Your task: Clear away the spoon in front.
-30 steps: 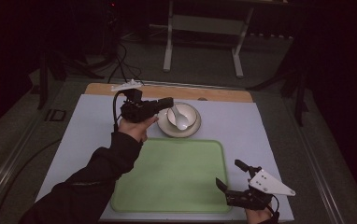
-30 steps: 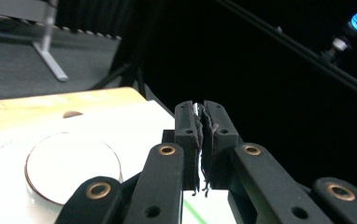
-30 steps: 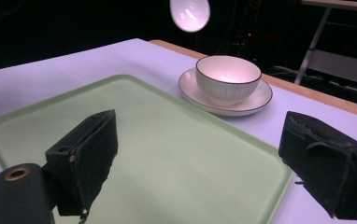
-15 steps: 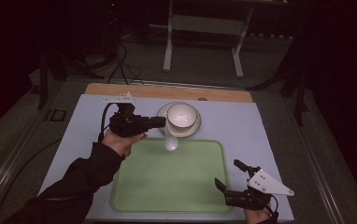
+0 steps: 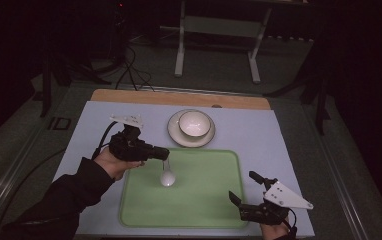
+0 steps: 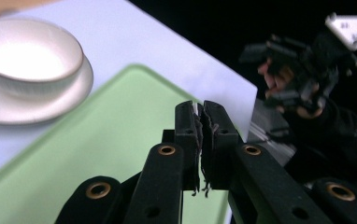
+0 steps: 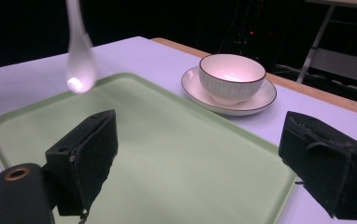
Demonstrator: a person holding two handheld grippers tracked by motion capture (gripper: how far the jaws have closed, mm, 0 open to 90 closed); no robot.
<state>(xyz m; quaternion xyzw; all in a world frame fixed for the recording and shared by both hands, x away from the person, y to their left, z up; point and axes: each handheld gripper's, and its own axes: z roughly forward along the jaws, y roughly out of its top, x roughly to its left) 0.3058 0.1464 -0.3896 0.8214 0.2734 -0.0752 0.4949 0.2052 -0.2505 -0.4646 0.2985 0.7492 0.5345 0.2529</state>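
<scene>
My left gripper (image 5: 165,154) is shut on the handle of a white ceramic spoon (image 5: 167,176), which hangs bowl-down just above the back left part of the green tray (image 5: 204,205). In the left gripper view the jaws (image 6: 201,112) pinch the thin white handle. The spoon (image 7: 79,60) hangs over the tray (image 7: 167,154) in the right gripper view too. A white bowl (image 5: 194,123) stands on a saucer (image 5: 174,132) behind the tray. My right gripper (image 5: 242,186) rests open at the tray's front right corner, its jaws (image 7: 200,135) wide apart around nothing.
The tray lies on a pale blue mat (image 5: 289,150) with a wooden strip (image 5: 179,97) along the far edge. Beyond the table, on the dark floor, are a metal stand (image 5: 219,25) and cables (image 5: 124,65).
My left gripper has lifted the spoon out of the bowl and carried it towards me, over the tray's back left. The right gripper has stayed put.
</scene>
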